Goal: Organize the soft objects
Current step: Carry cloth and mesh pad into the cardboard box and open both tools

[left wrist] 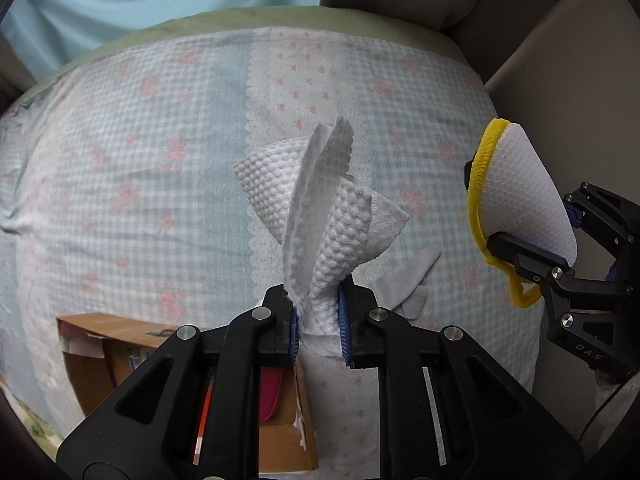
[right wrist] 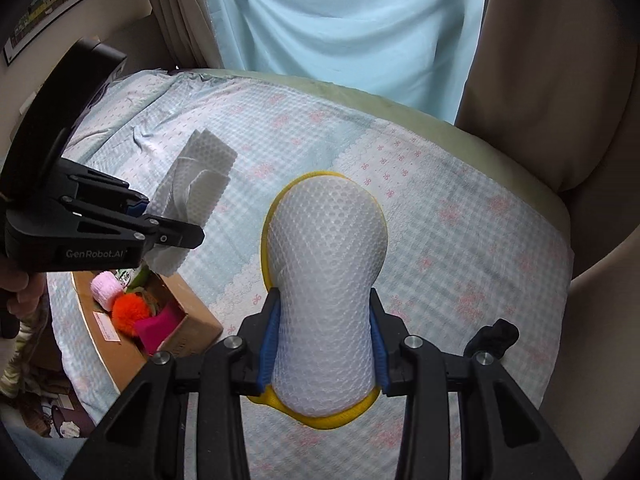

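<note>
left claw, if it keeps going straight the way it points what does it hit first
Likely the checked bedspread: the left claw, shut on the white waffle cloth, points at it with nothing else between, though depth is unclear.

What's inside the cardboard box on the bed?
In the cardboard box you can see a pink yarn ball, a fluffy orange pompom and something bright pink. Something green peeks out behind them. The left gripper and its white cloth hide the rest.

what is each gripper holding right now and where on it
The left gripper pinches the white cloth at its bunched lower end; the right gripper squeezes the yellow-rimmed sponge around its narrow waist.
</note>
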The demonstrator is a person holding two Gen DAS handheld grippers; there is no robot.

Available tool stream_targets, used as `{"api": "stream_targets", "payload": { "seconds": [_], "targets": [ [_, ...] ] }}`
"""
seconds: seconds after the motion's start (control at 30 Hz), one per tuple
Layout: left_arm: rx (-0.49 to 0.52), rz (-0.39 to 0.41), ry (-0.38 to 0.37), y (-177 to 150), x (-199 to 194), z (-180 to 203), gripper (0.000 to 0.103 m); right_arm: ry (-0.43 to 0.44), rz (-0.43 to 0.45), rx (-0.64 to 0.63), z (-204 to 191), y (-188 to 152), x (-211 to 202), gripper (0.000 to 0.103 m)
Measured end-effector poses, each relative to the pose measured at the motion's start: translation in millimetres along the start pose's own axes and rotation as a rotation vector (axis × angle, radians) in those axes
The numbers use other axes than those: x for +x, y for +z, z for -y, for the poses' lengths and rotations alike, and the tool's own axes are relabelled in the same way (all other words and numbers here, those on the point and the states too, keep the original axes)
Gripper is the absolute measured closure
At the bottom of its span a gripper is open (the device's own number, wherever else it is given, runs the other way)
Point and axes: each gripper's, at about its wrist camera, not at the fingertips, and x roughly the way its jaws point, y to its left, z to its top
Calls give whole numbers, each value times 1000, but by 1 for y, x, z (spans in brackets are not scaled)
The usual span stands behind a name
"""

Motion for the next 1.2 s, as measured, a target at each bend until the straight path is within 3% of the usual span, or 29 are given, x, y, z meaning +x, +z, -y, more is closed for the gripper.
{"api": "stream_targets", "payload": {
  "seconds": [0.3,0.57,0.8,1.2],
  "targets": [
    [-66,107,40,-67,-99,-25,90,21,45,32,-87,12,-74,67],
    [-97,115,116,-125,-148,-80,90,60,1,91,-162,7,-75,67],
    [-89,73,125,-154,-132,-144,90,38,-58,248,-208,1,-40,67],
    [17,-80,73,-157,-45,-228,90,-66,-167,535,-258,-6,43,67]
  ]
}}
